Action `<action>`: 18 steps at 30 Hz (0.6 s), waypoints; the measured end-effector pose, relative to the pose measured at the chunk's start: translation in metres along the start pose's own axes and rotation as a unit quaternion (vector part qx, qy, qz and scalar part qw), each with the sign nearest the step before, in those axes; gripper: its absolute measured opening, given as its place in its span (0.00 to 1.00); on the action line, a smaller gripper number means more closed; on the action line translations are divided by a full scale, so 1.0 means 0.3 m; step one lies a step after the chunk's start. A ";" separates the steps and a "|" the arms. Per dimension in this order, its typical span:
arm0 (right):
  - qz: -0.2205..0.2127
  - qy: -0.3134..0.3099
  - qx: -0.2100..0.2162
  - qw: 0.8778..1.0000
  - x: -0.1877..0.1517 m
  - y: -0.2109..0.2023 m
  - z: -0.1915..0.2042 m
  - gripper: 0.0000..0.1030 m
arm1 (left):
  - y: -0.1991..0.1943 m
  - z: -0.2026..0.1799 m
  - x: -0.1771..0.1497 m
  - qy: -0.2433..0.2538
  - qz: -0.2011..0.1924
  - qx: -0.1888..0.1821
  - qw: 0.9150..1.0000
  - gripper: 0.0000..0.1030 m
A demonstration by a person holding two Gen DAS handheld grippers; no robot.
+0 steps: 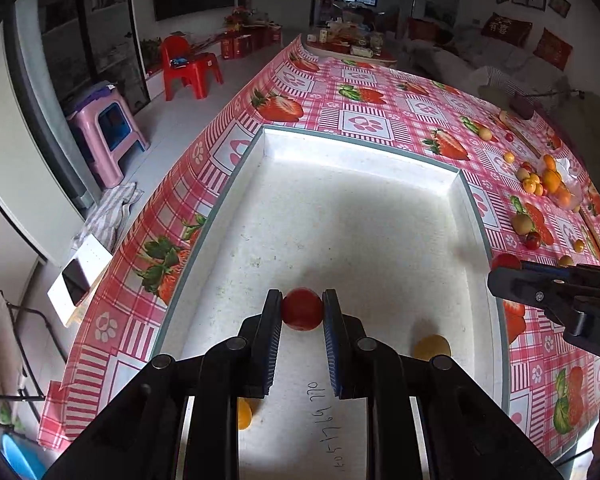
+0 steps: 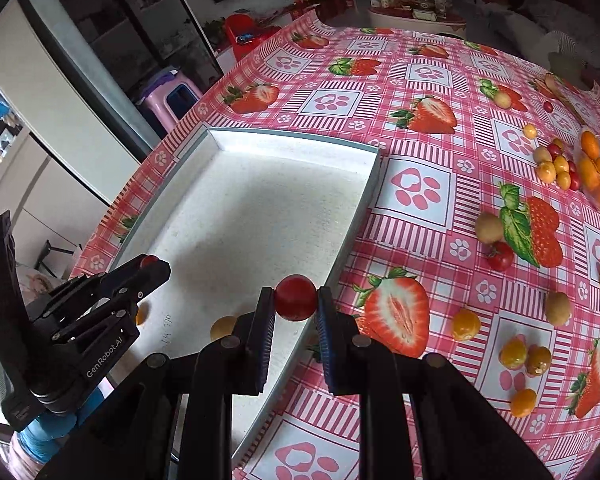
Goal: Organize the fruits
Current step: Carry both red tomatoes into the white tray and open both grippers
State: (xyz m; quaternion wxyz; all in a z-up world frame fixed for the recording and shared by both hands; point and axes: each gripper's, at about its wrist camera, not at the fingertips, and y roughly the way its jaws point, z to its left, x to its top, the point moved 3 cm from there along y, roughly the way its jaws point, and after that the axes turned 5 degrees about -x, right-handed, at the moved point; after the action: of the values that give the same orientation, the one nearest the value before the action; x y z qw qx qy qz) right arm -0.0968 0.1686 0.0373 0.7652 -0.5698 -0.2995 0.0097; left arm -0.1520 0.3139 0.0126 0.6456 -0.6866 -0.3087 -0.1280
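Observation:
A white tray (image 1: pixel 340 216) lies on the strawberry tablecloth; it also shows in the right wrist view (image 2: pixel 260 208). My left gripper (image 1: pixel 302 310) is shut on a red cherry tomato (image 1: pixel 302 309) held above the tray's near end. My right gripper (image 2: pixel 296 299) is shut on another red cherry tomato (image 2: pixel 296 297), held over the tray's right rim. In the tray lie a yellow fruit (image 1: pixel 432 346) and an orange one (image 1: pixel 244 414). Loose fruits lie on the cloth to the right: a kiwi (image 2: pixel 489 227), a red tomato (image 2: pixel 500 256) and yellow fruits (image 2: pixel 465 324).
A bag of oranges (image 2: pixel 596 176) and a cluster of small fruits (image 2: pixel 554 164) sit far right. The table's left edge drops to the floor, where a pink stool (image 1: pixel 108 132) and a red chair (image 1: pixel 188 66) stand.

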 end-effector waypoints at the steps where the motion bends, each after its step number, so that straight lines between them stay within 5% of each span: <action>1: 0.004 -0.003 0.000 1.000 0.012 0.020 0.013 0.22 | 0.010 0.007 0.002 -0.003 0.005 -0.002 1.000 0.21; 16: 0.044 -0.025 -0.020 0.999 0.084 0.215 0.083 0.23 | 0.082 0.016 0.008 0.024 0.041 0.032 0.998 0.24; 18: 0.045 -0.023 -0.017 0.999 0.087 0.215 0.078 0.24 | 0.079 0.015 0.007 0.029 0.035 0.044 0.998 0.53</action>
State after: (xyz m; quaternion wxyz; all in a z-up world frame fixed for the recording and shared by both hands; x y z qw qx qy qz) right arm -0.0652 0.2210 -0.0037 0.7471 -0.5955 -0.2908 0.0519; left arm -0.1375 0.3192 -0.0060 0.6877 -0.6641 -0.2710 -0.1121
